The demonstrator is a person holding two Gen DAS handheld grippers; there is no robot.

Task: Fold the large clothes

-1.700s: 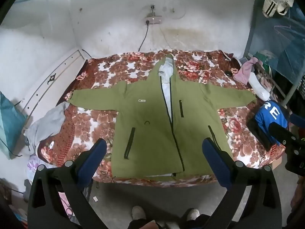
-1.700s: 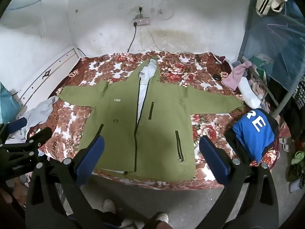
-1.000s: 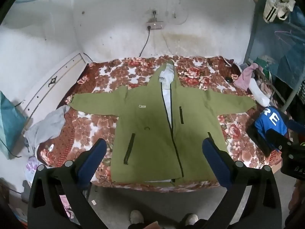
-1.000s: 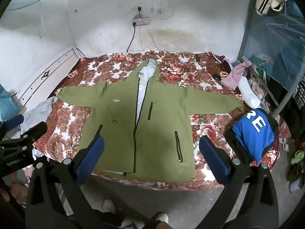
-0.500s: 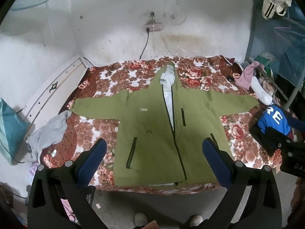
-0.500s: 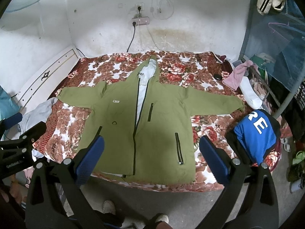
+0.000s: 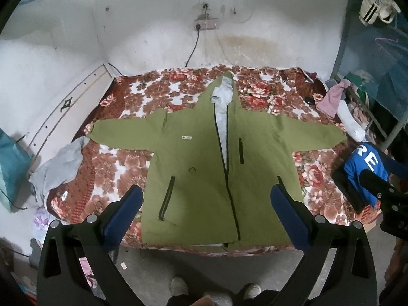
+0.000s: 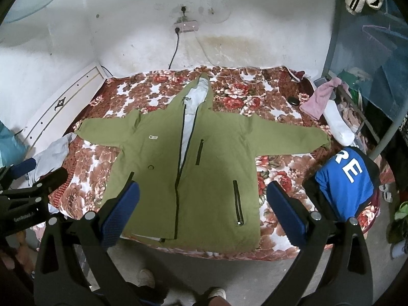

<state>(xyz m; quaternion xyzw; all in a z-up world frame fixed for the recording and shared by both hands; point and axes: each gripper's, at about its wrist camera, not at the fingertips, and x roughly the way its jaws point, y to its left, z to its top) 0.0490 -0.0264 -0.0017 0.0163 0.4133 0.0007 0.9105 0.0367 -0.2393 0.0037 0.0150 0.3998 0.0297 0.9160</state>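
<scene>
No fold has been made: the green jacket [image 7: 204,178] lies flat and fully spread, front side up, on the floral bedspread [image 7: 119,158], with both sleeves extended and the zip partly open toward the hood. All folding steps remain, in my judgement starting with bringing the sleeves in across the body. I hold my left gripper [image 7: 206,216] and my right gripper [image 8: 202,210] above the near edge of the bed, clear of the fabric; the blue-padded fingers of both are wide apart and grip nothing. The jacket's body axis runs near to far: the hem lies at the near edge of the bed, with a strip of pale lining showing beneath it, and the hood points at the far wall. The sleeves form the longer axis, running left to right across the bed; the left cuff ends near a grey garment [image 7: 58,163], the right cuff near a blue garment [image 8: 344,181].
</scene>
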